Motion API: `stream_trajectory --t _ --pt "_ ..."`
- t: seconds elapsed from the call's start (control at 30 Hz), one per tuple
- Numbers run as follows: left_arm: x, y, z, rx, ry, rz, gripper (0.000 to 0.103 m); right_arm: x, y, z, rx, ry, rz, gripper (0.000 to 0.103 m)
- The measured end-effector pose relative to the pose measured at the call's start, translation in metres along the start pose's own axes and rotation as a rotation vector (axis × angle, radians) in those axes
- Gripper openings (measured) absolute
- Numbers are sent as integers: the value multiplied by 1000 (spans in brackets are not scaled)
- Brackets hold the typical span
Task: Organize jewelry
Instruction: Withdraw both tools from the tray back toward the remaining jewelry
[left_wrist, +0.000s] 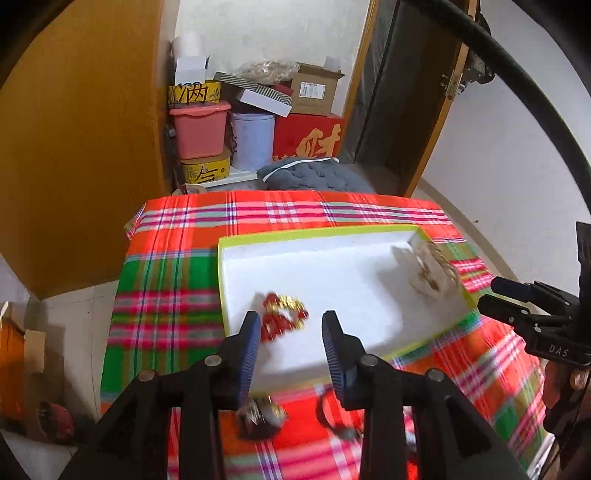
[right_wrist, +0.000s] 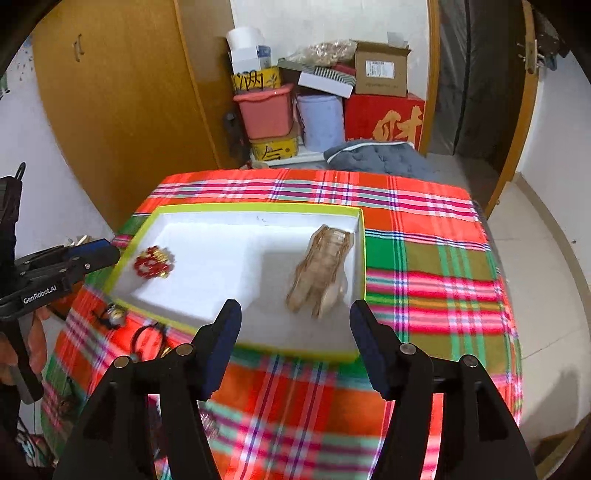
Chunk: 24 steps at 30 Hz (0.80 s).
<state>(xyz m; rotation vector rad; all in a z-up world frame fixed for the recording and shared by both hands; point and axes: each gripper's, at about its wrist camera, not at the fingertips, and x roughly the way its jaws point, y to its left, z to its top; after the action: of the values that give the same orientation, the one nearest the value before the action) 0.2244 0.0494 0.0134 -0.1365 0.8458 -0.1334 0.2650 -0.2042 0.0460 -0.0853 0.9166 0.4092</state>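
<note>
A white tray with a lime-green rim (left_wrist: 314, 232) (right_wrist: 258, 207) lies on the plaid-covered table. Inside it at the left rests a red and gold bead bracelet (left_wrist: 284, 317) (right_wrist: 153, 262). My left gripper (left_wrist: 291, 325) hangs open just above it, and its pads do not touch the beads. A beige and gold jewelry piece (left_wrist: 428, 273) (right_wrist: 321, 273) lies at the tray's right end. My right gripper (right_wrist: 295, 314) stands open just in front of that piece, with nothing between its pads. Each gripper shows at the edge of the other's view, the right gripper (left_wrist: 495, 295) and the left gripper (right_wrist: 107, 251).
Loose jewelry lies on the cloth in front of the tray: a small gold and dark piece (right_wrist: 114, 314) (left_wrist: 262, 413) and a black cord loop (right_wrist: 147, 336) (left_wrist: 332, 417). Stacked boxes and tubs (right_wrist: 321, 103), a grey cushion (right_wrist: 376, 155) and a wooden wardrobe (right_wrist: 122, 110) stand behind the table.
</note>
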Motion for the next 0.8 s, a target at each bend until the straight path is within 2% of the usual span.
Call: stream_trajectory --t 0.27,0.43,0.7,0.8 --pt "-58 -17 -42 -12 -40 14 34 -59 19 -46 -24 -43 8 62" --pt "-90 -23 -72 -22 -51 24 34 -83 27 -71 -22 -45 -1 62" --pt "-116 -25 -112 -21 -45 52 34 -104 38 -107 -6 -29 31 62" --pt "-121 -22 -123 -27 -45 71 34 -108 40 -115 -11 -50 49 62"
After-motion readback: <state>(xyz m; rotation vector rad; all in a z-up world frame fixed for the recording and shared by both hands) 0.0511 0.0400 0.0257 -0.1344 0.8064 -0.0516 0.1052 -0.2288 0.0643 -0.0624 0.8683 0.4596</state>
